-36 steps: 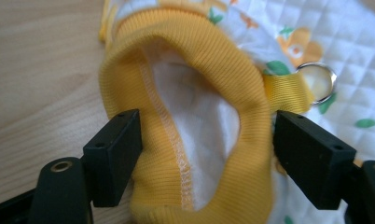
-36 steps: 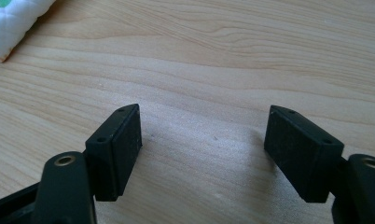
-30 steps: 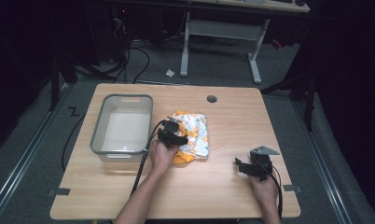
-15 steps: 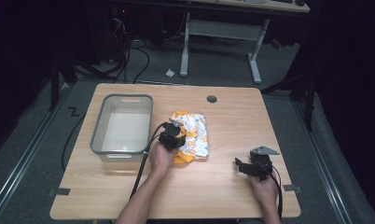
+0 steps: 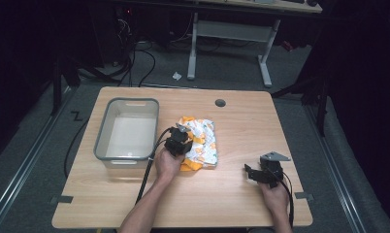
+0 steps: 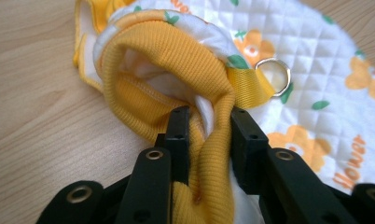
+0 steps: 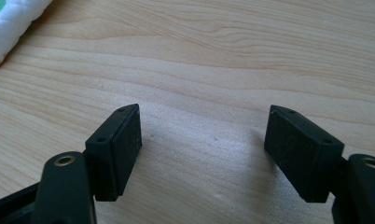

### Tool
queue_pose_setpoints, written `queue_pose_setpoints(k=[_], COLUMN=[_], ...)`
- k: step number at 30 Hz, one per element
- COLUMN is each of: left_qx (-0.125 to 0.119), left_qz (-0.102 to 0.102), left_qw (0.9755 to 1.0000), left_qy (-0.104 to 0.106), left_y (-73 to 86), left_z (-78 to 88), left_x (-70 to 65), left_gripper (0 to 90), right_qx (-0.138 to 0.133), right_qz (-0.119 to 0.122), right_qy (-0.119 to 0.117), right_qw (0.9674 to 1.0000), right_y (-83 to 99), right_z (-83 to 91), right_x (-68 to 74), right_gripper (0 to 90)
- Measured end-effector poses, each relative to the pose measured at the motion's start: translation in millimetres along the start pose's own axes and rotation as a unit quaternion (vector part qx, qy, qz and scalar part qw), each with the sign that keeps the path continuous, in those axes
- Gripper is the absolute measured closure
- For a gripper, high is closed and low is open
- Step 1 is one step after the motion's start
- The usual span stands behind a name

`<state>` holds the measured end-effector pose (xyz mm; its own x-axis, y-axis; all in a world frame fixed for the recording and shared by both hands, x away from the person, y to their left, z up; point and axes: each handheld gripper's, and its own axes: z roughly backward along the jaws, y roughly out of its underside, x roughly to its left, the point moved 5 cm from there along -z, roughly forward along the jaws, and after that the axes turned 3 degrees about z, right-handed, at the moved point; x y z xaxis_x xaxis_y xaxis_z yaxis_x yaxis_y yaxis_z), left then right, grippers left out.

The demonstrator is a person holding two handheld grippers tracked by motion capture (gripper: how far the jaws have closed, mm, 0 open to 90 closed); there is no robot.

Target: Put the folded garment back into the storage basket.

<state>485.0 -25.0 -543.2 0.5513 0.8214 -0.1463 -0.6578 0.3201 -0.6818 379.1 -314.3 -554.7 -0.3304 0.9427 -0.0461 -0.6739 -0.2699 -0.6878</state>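
Note:
A quilted white garment (image 5: 202, 141) with orange flowers and yellow ribbed trim lies mid-table, folded. My left gripper (image 5: 179, 141) sits at its left edge. Its jaws have just been closing, and in the left gripper view they pinch a fold of the yellow ribbed trim (image 6: 209, 140) between the pads, so my left gripper (image 6: 207, 122) is shut on the cloth. A metal ring (image 6: 273, 77) on a yellow strap lies just past the jaws. My right gripper (image 5: 250, 173) rests low at the right front of the table, and in the right gripper view it (image 7: 202, 140) stands open over bare wood.
A clear plastic bin (image 5: 127, 128) with a grey rim stands left of the garment, close to my left hand. A round cable hole (image 5: 220, 103) sits near the table's far edge. The floor behind holds desk legs and cables. A corner of the garment (image 7: 13, 23) shows far left.
My left gripper has shifted slightly onto the garment's left edge and its jaws have come together on the yellow trim. The right hand has stayed where it was.

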Motion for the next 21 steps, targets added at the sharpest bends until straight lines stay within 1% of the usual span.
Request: queue_pose_setpoints(k=[3, 4, 5, 6, 7, 8, 10, 11, 12, 13, 16, 18, 21], left_qx=[-0.007, -0.007, -0.010, -0.015, -0.015, -0.022, -0.027, -0.027, -0.032, -0.032, -0.037, -0.036, -0.039], left_qz=[-0.008, -0.008, -0.009, -0.009, -0.009, -0.007, -0.004, -0.004, -0.003, -0.003, -0.004, -0.003, -0.002], left_qw=[0.9999, 0.9999, 0.9999, 0.9997, 0.9997, 0.9993, 0.9988, 0.9988, 0.9984, 0.9984, 0.9975, 0.9969, 0.9963], left_qy=[0.007, 0.007, 0.010, 0.019, 0.019, 0.030, 0.040, 0.040, 0.046, 0.046, 0.060, 0.071, 0.077], left_y=[-2.8, -2.8, -3.8, -5.5, -5.5, -7.8, -9.8, -9.8, -10.8, -10.8, -12.2, -12.6, -13.6], left_z=[7.0, 7.0, 10.3, 15.5, 15.5, 21.7, 27.3, 27.3, 31.9, 31.9, 39.0, 42.0, 45.4], left_x=[-3.5, -3.5, -4.8, -5.7, -5.7, -7.0, -8.3, -8.3, -9.5, -9.5, -10.7, -11.1, -11.9], left_gripper=[71.8, 72.0, 72.2, 72.5, 72.8, 73.2, 73.9, 74.4, 75.6, 76.8, 78.0, 78.5, 78.9], right_qx=[0.000, 0.000, 0.000, 0.000, 0.000, 0.000, 0.000, 0.000, 0.000, 0.000, 0.000, 0.000, 0.000], right_qz=[0.000, 0.000, 0.000, 0.000, 0.000, 0.000, 0.000, 0.000, 0.000, 0.000, 0.000, 0.000, 0.000], right_qy=[0.000, 0.000, 0.000, 0.000, 0.000, 0.000, 0.000, 0.000, 0.000, 0.000, 0.000, 0.000, 0.000], right_qw=[1.0000, 1.0000, 1.0000, 1.0000, 1.0000, 1.0000, 1.0000, 1.0000, 1.0000, 1.0000, 1.0000, 1.0000, 1.0000], right_y=[0.0, 0.0, 0.0, 0.0, 0.0, 0.0, 0.0, 0.0, 0.0, 0.0, 0.0, 0.0, 0.0], right_z=[0.0, 0.0, 0.0, 0.0, 0.0, 0.0, 0.0, 0.0, -0.1, 0.0, 0.0, 0.0, 0.0], right_x=[0.1, 0.1, 0.0, 0.0, 0.0, 0.0, 0.0, 0.0, 0.0, 0.0, -0.1, -0.1, -0.1], right_gripper=[27.7, 27.7, 27.7, 27.7, 27.7, 27.7, 27.7, 27.7, 27.7, 27.7, 27.7, 27.7, 27.7])
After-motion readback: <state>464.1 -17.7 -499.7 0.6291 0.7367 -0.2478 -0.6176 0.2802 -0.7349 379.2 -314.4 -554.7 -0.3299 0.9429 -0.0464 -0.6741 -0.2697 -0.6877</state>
